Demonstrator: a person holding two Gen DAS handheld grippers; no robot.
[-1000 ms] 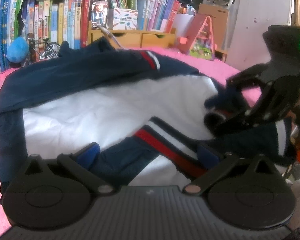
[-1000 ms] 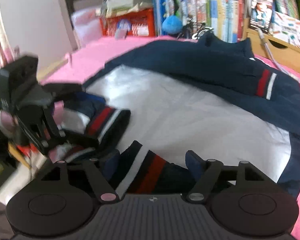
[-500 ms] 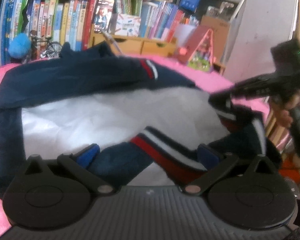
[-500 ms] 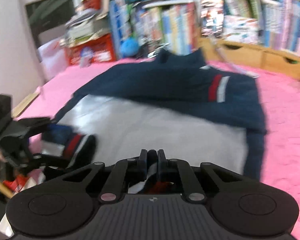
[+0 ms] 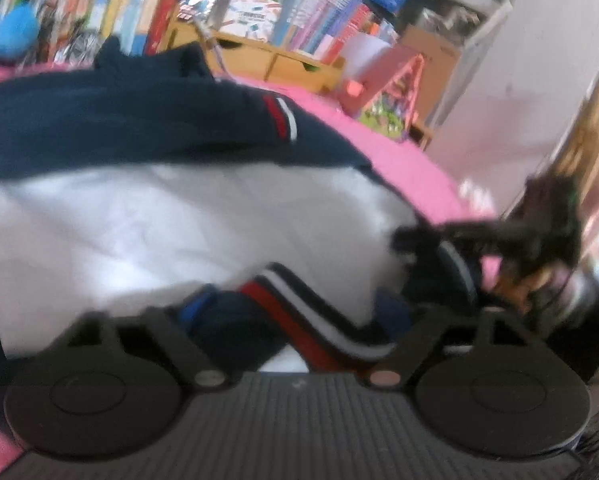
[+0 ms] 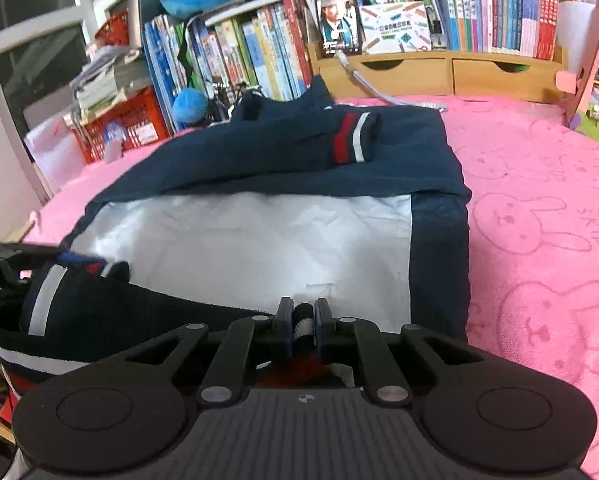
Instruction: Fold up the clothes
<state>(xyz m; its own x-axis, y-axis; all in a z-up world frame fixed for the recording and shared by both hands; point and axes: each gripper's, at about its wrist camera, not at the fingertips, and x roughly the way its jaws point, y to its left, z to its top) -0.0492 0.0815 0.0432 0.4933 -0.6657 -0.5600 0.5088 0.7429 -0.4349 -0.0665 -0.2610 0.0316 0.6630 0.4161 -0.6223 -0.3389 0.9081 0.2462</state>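
Pinching the jacket hem [image 6: 99,316], right gripper [image 6: 303,326] level; left gripper [image 5: 295,312] spread.

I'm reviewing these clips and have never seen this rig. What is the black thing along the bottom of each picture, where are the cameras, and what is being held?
No robot here: a person holds a two-finger gripper in each hand, with a fisheye camera on each looking along its fingers. The black shape is the gripper's own body. On the pink towel lies a navy and white jacket. The right gripper is shut on the jacket's striped hem. The left gripper is open with the hem between its fingers. Each view also shows the other gripper at its edge. Bookshelves stand behind.
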